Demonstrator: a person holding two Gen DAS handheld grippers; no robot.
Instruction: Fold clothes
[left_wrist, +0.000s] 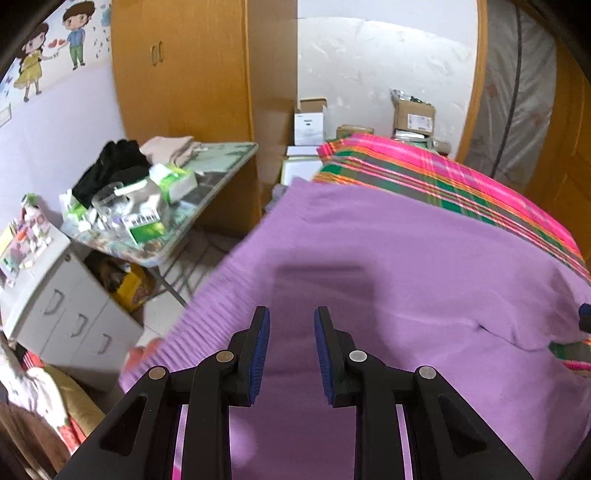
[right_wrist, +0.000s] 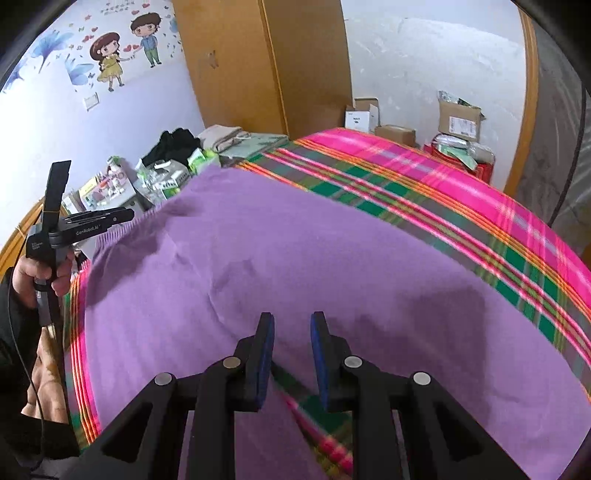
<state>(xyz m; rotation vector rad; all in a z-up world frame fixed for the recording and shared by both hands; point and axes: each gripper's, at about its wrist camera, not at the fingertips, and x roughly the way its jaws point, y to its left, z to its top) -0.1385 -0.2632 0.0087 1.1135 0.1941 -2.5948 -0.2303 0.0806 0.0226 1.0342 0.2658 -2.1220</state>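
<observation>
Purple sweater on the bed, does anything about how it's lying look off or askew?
Yes. The purple sweater isn't square on the plaid bedspread: its ribbed hem hangs past the bed's edge on the side toward the cluttered table, and creases run across the cloth ahead of the right tongs.

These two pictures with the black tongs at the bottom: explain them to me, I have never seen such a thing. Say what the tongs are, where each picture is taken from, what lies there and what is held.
There is no robot here. A person holds a hand-operated gripper in each hand, and each carries a wide-angle camera looking forward along its two fingers. One picture comes from the left gripper, the other from the right gripper. In the right view you also see the person's left hand on its handle. A purple garment lies spread on a bed with a pink and green checked cover. Both grippers are open above the cloth and hold nothing. Behind, to the left, stands a cluttered table.
</observation>
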